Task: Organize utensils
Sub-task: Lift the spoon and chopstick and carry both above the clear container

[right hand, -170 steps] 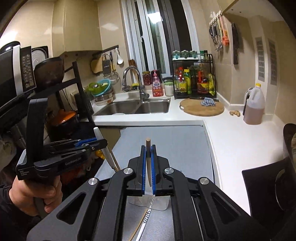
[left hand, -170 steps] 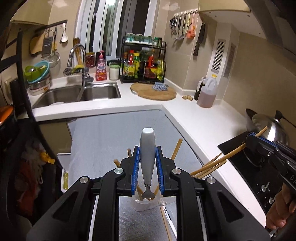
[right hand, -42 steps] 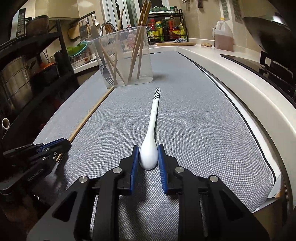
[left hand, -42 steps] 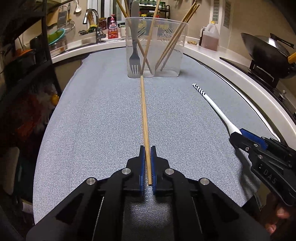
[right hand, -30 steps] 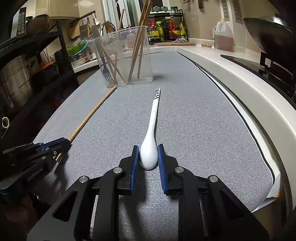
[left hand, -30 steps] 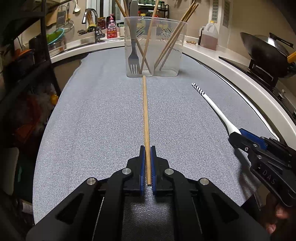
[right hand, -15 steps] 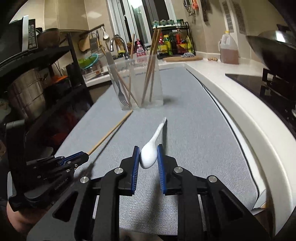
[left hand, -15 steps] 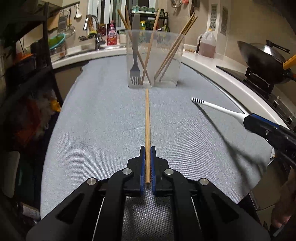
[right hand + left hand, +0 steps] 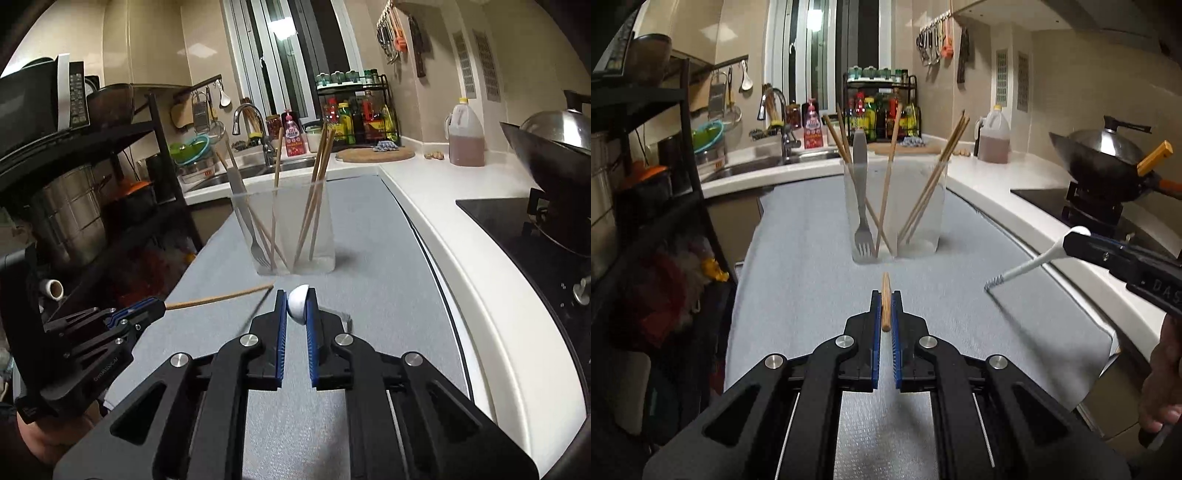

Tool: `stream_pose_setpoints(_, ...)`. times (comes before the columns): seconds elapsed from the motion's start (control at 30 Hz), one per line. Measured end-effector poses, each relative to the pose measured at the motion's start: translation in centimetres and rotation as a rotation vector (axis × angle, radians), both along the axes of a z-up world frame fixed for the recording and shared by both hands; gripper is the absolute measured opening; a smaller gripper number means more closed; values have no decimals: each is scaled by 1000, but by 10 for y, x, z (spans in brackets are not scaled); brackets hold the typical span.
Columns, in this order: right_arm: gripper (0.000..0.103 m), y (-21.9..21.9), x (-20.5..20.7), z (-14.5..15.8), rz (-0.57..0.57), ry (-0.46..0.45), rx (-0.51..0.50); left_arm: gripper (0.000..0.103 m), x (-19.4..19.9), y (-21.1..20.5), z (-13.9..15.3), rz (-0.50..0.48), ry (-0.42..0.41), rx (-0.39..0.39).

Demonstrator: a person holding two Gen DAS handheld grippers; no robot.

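Note:
My left gripper (image 9: 885, 297) is shut on the end of a wooden chopstick (image 9: 885, 286), held in the air above the grey mat (image 9: 798, 258); from the right wrist view the chopstick (image 9: 221, 296) points toward the holder. My right gripper (image 9: 297, 297) has its jaws closing on the bowl of a white spoon (image 9: 298, 302). In the left wrist view the spoon (image 9: 1030, 264) hangs with its striped handle tip sloping down to the mat. Ahead of both stands a clear plastic holder (image 9: 923, 221) with a grey fork (image 9: 862, 206) and several chopsticks in it.
A wok (image 9: 1104, 155) sits on the black cooktop at the right, past the white counter edge. A black shelf rack (image 9: 646, 184) with pots stands at the left. An oil jug (image 9: 993, 142), a spice rack and the sink are at the back.
Both grippers have risen off the mat, lifting the chopstick and the spoon that lay flat a second ago. The spoon's handle now slopes downward. The holder has not moved.

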State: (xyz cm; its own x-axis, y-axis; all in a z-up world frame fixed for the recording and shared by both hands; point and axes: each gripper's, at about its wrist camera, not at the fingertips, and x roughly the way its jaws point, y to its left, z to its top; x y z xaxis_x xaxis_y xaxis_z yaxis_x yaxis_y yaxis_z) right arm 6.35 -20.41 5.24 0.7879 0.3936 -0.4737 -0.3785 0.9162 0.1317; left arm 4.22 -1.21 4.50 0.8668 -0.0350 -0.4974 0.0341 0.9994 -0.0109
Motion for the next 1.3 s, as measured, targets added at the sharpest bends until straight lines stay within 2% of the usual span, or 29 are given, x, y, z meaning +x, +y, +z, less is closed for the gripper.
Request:
stream_pose_setpoints(0.27,10,3,21,34,36,48,39,5,23,9,48,-18,8,-26)
stream_pose_setpoints(0.43,9,2,28,62,52,86,89,5,30,11,78,-16,-7,-16)
stream_pose_setpoints(0.6,9,6,29,83,73,89,89,5,34,11,101,-21,-18,-12)
stream_pose_setpoints(0.77,9,5,33,96,77,114,112,5,35,10,112,-29,-15,-12)
stream_pose_setpoints(1.3,9,13,47,127,102,92,122,5,43,26,133,-50,9,-44)
